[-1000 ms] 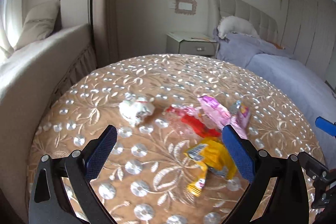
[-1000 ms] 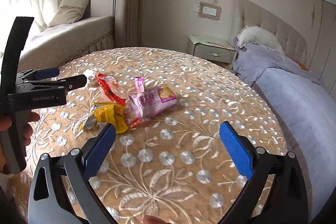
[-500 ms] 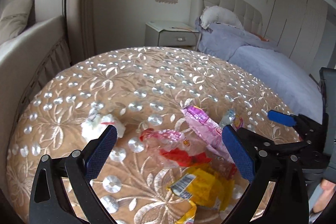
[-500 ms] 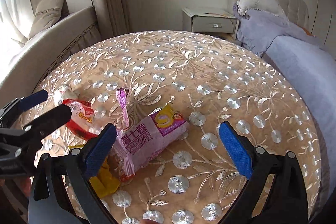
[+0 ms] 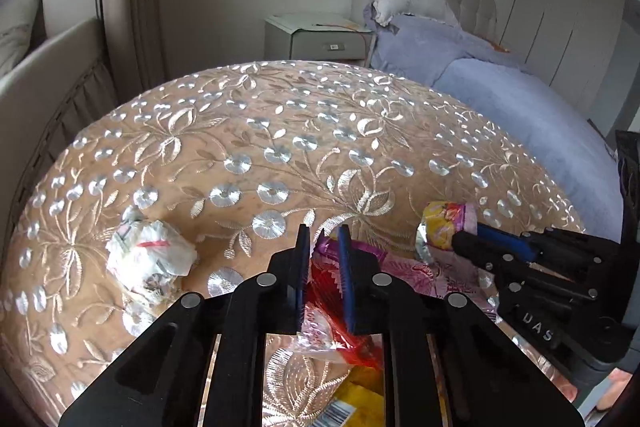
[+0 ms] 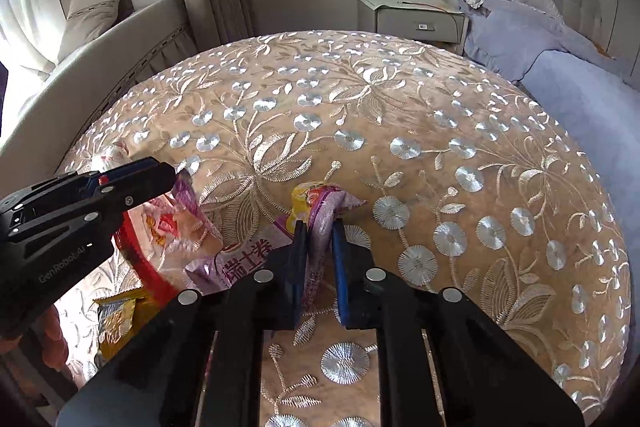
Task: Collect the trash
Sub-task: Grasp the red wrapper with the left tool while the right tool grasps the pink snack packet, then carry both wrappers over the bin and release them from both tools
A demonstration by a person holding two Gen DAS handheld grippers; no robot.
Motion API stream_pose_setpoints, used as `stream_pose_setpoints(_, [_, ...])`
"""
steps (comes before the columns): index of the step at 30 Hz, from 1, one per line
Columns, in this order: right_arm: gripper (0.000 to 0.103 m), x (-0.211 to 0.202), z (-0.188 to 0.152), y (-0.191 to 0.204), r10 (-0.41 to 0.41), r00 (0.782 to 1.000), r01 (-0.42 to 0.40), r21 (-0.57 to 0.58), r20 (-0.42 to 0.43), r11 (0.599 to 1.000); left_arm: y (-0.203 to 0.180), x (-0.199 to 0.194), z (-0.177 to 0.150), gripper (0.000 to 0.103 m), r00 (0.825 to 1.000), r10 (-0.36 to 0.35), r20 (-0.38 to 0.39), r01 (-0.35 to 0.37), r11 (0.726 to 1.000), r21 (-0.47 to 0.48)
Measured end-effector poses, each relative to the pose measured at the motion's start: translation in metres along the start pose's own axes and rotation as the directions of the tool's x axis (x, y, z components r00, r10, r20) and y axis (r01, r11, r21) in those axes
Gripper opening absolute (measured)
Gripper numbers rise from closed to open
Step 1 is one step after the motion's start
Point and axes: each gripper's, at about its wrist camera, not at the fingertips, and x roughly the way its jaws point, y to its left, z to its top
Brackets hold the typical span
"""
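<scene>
Left wrist view: the left gripper [image 5: 324,267] has pinched shut on the red wrapper [image 5: 332,303], near the table's [image 5: 280,131] front edge. A white paper ball [image 5: 148,259] sits apart toward the left edge — not picked yet.

Right wrist view: the right gripper [image 6: 318,259] is closing, and its pads already squeeze the purple wrapper [image 6: 320,223]. A yellow wrapper [image 6: 116,319] lies by the front-left edge.

This looks like the grabbing step. Next, both should lift gently — the wrappers overlap and may drag each other.
</scene>
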Motion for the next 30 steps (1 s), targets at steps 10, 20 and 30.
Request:
stream_pose_setpoints(10, [0.009, -0.078, -0.013, -0.024, 0.018, 0.989, -0.026, 0.050, 0.150, 0.998, -0.012, -0.081, -0.002, 0.012, 0.983, 0.007, 0.181, -0.013, 1.000, 0.027])
stream_pose_setpoints(20, [0.009, -0.175, -0.043, -0.045, -0.034, 0.948, 0.018, 0.054, 0.316, 0.998, -0.060, -0.141, 0.005, 0.012, 0.960, -0.022, 0.278, -0.004, 0.995, 0.095])
stream_pose_setpoints(30, [0.009, -0.258, -0.107, -0.089, -0.134, 0.913, 0.088, 0.134, 0.386, 0.987, -0.169, -0.156, -0.044, 0.012, 0.949, -0.208, 0.237, 0.161, 0.965, 0.205])
